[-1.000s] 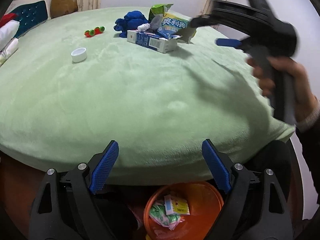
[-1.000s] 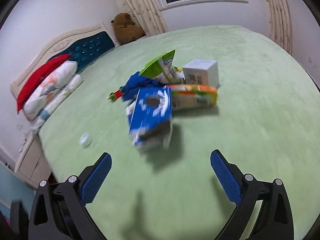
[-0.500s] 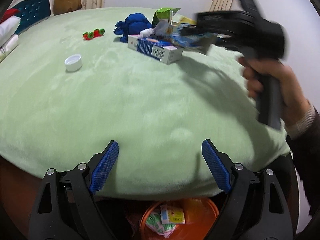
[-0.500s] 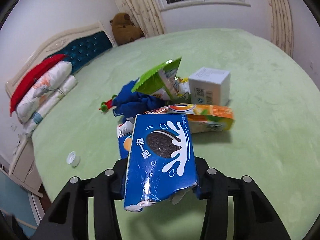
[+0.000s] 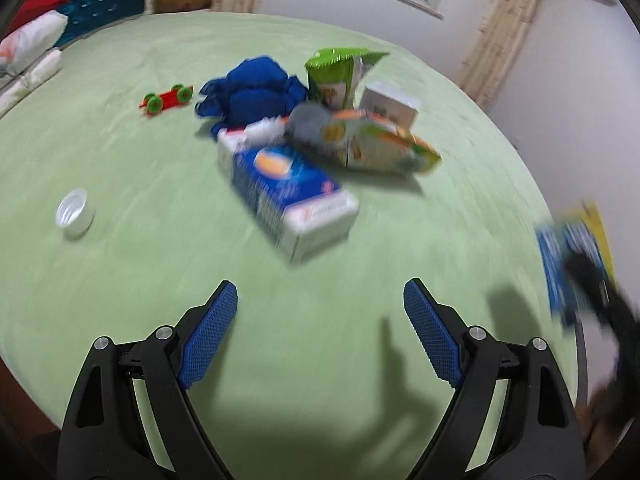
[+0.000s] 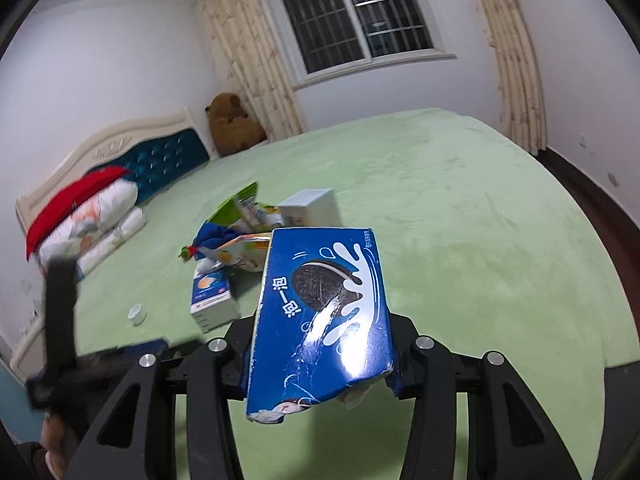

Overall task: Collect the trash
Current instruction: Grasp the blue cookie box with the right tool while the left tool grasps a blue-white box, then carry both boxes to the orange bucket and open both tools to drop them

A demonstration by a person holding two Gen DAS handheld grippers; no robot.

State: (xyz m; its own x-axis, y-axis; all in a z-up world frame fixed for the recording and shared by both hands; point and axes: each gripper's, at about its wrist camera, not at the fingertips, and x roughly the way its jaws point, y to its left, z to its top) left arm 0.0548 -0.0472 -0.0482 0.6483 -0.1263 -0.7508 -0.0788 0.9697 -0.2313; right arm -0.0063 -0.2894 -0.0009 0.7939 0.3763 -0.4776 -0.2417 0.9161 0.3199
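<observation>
Over bed — right gripper has lifted cookie box | left gripper advanced

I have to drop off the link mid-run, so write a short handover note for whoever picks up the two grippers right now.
Right gripper: shut on the blue cookie box, lifted clear of the green bedspread.
Left gripper: open, empty, above the bedspread and facing the pile.
Still on the bed: blue-and-white carton, orange juice carton, green snack bag, white box, white cap. A blue cloth and a red toy car lie beside them.
Done: cookie box picked up.
Left: bin it (no bin in view now), then clear the rest; the blue-and-white carton is nearest the left gripper.
</observation>
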